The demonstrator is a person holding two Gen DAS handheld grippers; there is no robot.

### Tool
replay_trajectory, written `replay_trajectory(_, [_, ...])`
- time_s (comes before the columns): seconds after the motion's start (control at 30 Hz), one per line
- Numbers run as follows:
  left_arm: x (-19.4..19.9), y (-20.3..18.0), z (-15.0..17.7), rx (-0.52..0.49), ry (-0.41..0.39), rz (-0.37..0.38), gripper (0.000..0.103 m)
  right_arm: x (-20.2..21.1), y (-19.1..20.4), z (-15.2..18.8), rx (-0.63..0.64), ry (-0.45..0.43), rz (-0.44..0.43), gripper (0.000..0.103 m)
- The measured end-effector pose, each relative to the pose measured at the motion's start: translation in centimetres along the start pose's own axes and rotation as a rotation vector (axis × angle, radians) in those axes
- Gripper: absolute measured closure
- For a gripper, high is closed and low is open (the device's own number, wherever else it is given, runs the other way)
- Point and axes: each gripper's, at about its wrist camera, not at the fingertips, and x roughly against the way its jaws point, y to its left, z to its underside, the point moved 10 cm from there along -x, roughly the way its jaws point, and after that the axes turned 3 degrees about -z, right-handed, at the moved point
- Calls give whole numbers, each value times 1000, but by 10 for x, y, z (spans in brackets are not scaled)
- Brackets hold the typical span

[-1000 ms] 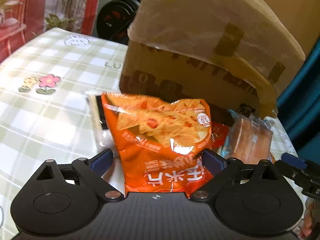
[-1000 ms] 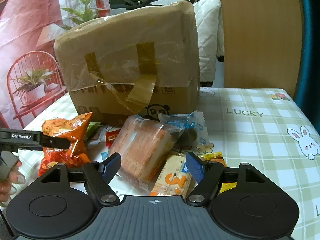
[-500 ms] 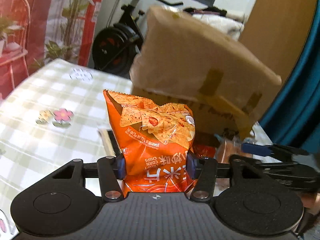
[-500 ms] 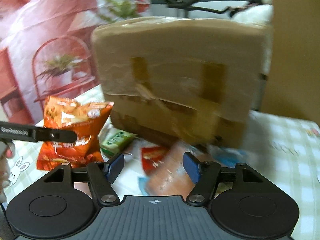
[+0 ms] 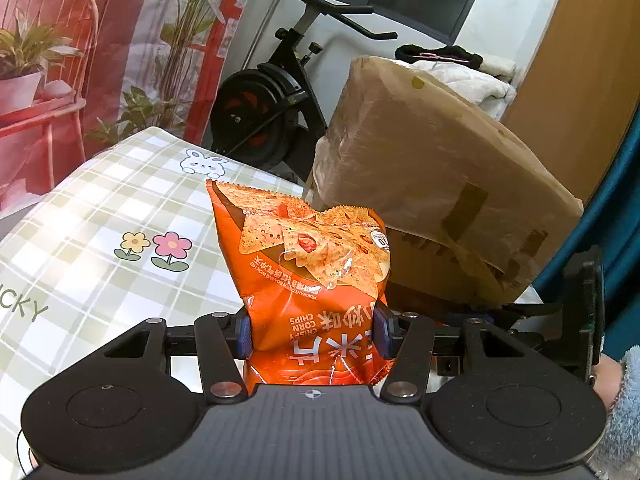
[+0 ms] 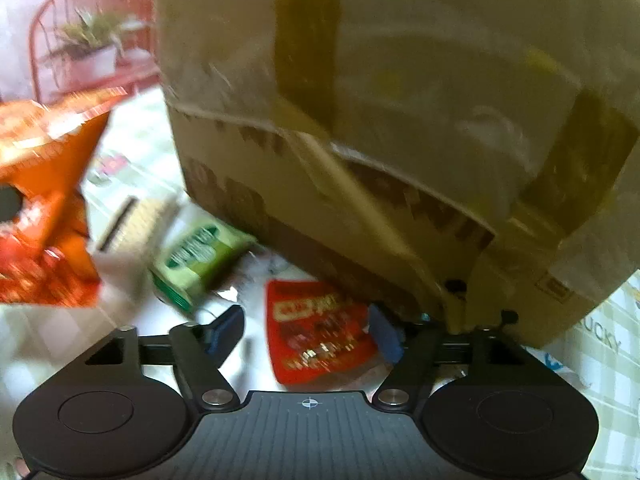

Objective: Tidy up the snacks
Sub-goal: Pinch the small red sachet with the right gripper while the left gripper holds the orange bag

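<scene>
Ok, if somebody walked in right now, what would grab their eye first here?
Probably the orange chip bag, pinched upright between the left gripper pads, above the checked tablecloth. Next, the big taped cardboard box looming just behind it. Under the open right gripper lie a red packet and a green packet.

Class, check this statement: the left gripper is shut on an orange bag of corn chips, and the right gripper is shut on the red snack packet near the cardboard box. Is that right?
Not quite. The left gripper is indeed shut on the orange bag of corn chips. But the right wrist view shows the right gripper open, its fingers either side of the red snack packet near the cardboard box, not shut on it.
</scene>
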Motion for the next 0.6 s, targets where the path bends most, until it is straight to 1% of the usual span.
replay_trajectory(0.1, [0,-3,-1,-11,-2,5,46,-1,-5,7,-32,21,-18,33])
replay_trajectory(0.2, [4,-6,2,-21,-5,11,46,-2,-8,20,-51,59,-45,39])
replay_trajectory(0.27, [6,-5,3,-27,-5,16,46,2,-10,26,-55,55,-43,43])
replay_trajectory(0.33, [8,-3,4,-31,-6,17,46,7,-12,29,-70,51,-47,53])
replay_trajectory(0.47, [12,1,3,-24,-11,13,46,18,-14,34,-110,36,-70,63])
replay_trajectory(0.5, [12,1,2,-24,-13,13,46,20,-13,37,-120,39,-77,75])
replay_trajectory(0.53, [13,1,2,-25,-15,14,46,22,-13,39,-126,30,-80,81])
replay_trajectory(0.6, [14,0,4,-28,-15,15,46,26,-7,38,-132,16,-89,84])
